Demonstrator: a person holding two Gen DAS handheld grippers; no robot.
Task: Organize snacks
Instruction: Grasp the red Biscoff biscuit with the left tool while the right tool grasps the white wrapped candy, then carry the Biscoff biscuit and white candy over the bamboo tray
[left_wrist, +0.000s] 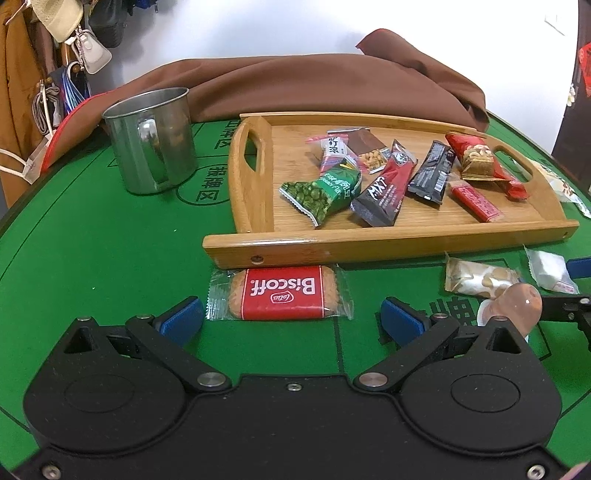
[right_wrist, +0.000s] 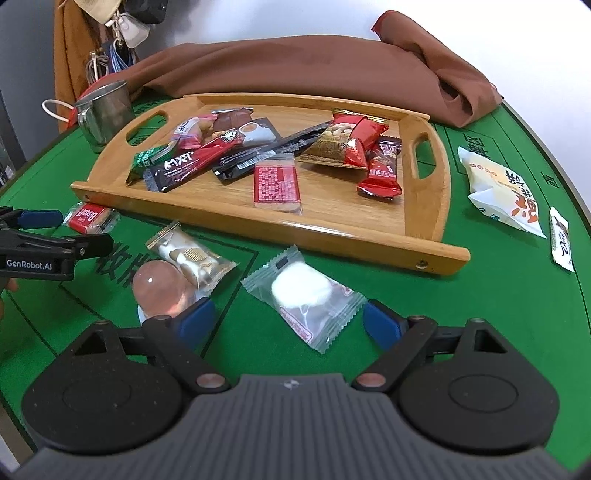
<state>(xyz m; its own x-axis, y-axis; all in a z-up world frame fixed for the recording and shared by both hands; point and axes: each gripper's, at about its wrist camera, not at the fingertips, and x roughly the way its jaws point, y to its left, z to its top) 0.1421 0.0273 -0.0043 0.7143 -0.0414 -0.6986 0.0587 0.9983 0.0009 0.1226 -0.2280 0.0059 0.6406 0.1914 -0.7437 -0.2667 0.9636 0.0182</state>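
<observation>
The left gripper (left_wrist: 291, 317), black with blue pads, hangs with its jaws wide apart and nothing between them, and the right gripper (right_wrist: 288, 325) stands just as wide over a packet without pressing it. Beneath both spreads the round green felt table (left_wrist: 110, 258), and on it the long bamboo tray with cut-out handles (left_wrist: 369, 243), already loaded with a heap of wrapped snacks. Several packets lie outside the tray along its near rail. The red Biscoff biscuit in clear wrap (left_wrist: 279, 293) lies straight ahead of the left gripper, its long axis crosswise to the fingers, so the jaws would have to span its length or turn. The clear-wrapped white sweet (right_wrist: 306, 295) lies between the right gripper's pads, slanted, with its short width toward them; that hand looks better placed for a pinch.
</observation>
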